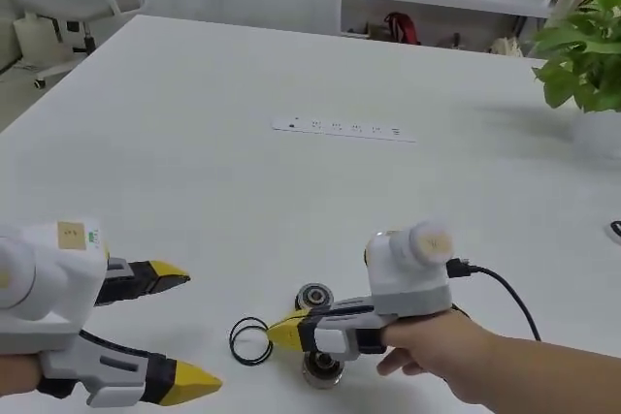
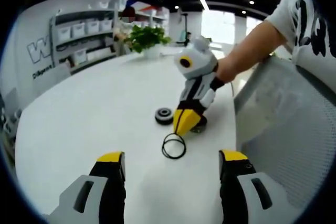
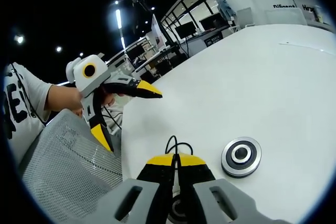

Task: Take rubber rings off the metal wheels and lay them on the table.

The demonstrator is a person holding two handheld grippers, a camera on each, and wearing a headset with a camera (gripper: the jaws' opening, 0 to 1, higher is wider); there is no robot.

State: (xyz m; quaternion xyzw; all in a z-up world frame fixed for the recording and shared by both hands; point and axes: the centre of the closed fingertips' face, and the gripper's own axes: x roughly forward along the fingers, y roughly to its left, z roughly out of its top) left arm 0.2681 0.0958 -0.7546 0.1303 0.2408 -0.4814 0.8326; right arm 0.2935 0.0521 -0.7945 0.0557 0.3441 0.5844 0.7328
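The bench [image 1: 291, 191] is finished in plain white. The rings [image 1: 250, 339] are coloured black, the wheels [image 1: 314, 297] silver-grey with dark hubs. The left tool [image 1: 194, 327] and right tool [image 1: 277, 334] are cased white and black, tipped yellow.

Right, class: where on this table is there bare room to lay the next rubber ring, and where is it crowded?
Free: the broad stretch between the power strip and the left gripper, and the far left of the table. Crowded: around the right gripper, where the rubber rings and two metal wheels sit close.
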